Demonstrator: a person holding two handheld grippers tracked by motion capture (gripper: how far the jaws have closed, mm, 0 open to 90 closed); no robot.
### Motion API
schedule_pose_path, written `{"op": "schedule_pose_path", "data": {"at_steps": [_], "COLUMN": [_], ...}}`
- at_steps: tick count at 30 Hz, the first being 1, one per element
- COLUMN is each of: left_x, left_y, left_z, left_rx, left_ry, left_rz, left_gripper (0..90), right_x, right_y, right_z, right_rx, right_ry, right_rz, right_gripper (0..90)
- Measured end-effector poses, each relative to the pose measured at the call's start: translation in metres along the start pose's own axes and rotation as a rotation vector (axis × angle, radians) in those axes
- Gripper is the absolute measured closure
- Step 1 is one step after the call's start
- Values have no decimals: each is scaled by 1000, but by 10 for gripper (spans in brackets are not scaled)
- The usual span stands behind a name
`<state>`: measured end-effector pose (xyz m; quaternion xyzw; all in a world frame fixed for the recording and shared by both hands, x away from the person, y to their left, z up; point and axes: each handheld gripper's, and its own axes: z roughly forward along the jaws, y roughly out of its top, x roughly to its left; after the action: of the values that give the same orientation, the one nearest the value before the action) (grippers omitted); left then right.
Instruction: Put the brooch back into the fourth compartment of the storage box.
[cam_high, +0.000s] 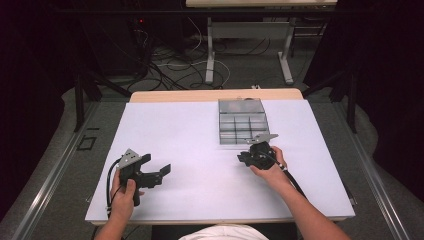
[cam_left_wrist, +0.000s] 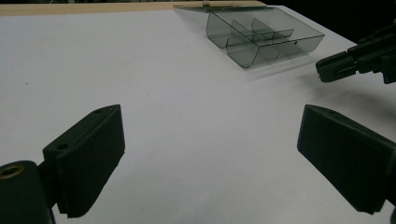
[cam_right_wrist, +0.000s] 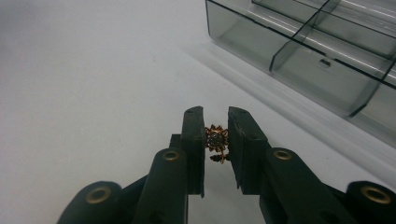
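- Up in the high view, the right gripper sits just short of the near edge of the grey compartment box, which lies toward the far right part of the white worktop. What its jaws pinch is too small to make out from here.
- Also there, the left gripper rests near the worktop's near left corner, jaws spread, well apart from the box.
- Next, the left gripper view: its own two black pads stand wide apart over bare worktop, with nothing between them. The box lies close to the far edge, and the tip of the right gripper comes in from the right, cut off by the frame.
- Lastly, the right gripper view: the right gripper is pressed onto a small gold flower-shaped ornament, held between the pads just above the worktop. The ornament's lower part is hidden by the jaws, and its fine detail is blurred. The box lies just beyond, upper right, its far compartments cut off.
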<state>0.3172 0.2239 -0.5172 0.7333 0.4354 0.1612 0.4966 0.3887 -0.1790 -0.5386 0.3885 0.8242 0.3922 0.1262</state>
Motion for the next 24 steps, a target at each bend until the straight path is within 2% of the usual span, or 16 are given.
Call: {"op": "schedule_pose_path", "data": {"at_steps": [10,13,15,19,22,24], "left_x": [0,0,0,-2,-2,-2], "left_y": [0,0,0,-1,-1,-1], "left_z": [0,1,1,2,3,3], "left_rx": [12,15,22,30,30,32], "left_ry": [-6,-8,-11,-18,-19,-16], "left_rz": [0,0,-1,-11,-5,3], "left_gripper": [78,78,80,82,83,85], "right_x": [-3,-3,-4,-6,-7,-8], "right_y": [0,1,1,2,2,3], "right_z": [-4,-7,-8,-10,-10,-12], "right_rx": [-14,-2,-15,7,2,9], "right_ry": [-15,-6,0,-5,-1,-9], "right_rz": [30,64,63,98,100,124], "right_gripper": [773,774,774,774,774,774]}}
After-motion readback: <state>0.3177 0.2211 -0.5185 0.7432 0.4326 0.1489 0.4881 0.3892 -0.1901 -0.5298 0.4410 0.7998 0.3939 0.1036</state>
